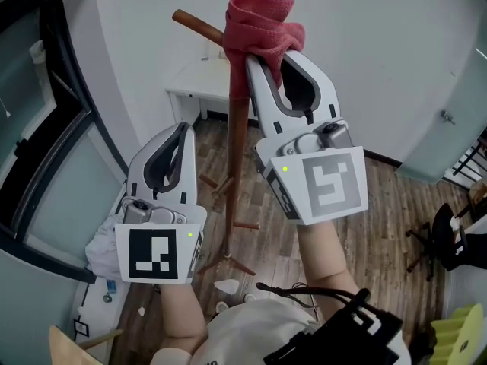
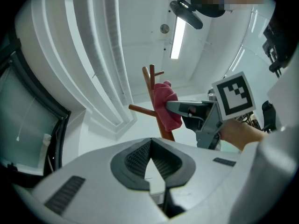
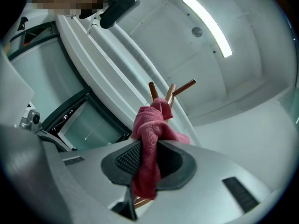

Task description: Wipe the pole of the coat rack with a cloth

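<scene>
The brown wooden coat rack pole (image 1: 237, 150) rises through the middle of the head view, with a peg (image 1: 198, 24) sticking out to the left near its top. A pink cloth (image 1: 260, 26) is bunched against the pole just below that peg, and my right gripper (image 1: 266, 61) is shut on it. In the right gripper view the cloth (image 3: 150, 143) hangs between the jaws, and the rack's top pegs (image 3: 171, 91) stand behind it. My left gripper (image 1: 185, 132) is lower and left of the pole, shut on nothing. The left gripper view shows the cloth (image 2: 167, 107) on the pole (image 2: 150, 85).
A white desk (image 1: 199, 82) stands behind the rack against the wall. A dark-framed glass partition (image 1: 46, 150) runs along the left. The rack's splayed feet (image 1: 242, 266) rest on the wood floor, and a black office chair (image 1: 449, 238) is at the right.
</scene>
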Tool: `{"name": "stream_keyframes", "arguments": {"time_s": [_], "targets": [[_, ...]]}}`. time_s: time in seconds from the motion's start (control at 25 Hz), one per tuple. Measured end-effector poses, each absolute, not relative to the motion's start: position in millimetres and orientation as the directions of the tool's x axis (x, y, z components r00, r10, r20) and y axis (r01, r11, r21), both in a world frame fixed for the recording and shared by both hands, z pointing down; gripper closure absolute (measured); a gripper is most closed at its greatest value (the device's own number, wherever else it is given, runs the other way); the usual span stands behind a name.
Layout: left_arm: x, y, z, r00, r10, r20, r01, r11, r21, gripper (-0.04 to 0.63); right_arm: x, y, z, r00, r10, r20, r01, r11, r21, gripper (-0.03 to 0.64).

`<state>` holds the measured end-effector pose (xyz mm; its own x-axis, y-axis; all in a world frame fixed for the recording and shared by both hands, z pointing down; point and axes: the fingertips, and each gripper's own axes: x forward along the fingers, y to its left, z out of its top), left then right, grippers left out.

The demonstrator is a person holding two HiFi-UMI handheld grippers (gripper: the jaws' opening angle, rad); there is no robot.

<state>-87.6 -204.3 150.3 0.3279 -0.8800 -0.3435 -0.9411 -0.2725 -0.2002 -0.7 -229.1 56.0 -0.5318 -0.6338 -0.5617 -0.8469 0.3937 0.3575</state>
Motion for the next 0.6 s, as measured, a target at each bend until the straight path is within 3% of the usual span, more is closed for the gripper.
{"name": "stream_keyframes", "arguments": {"time_s": [0.6], "targets": [[-103.5,-200.7,178.8,0.309,-0.896,-0.318,-0.947,-0.257,-0.193,0.583,-12.6,-226.7,85.3,-0.522,-0.663,-0.536,-0.852,0.388,0.351,0.535]]}}
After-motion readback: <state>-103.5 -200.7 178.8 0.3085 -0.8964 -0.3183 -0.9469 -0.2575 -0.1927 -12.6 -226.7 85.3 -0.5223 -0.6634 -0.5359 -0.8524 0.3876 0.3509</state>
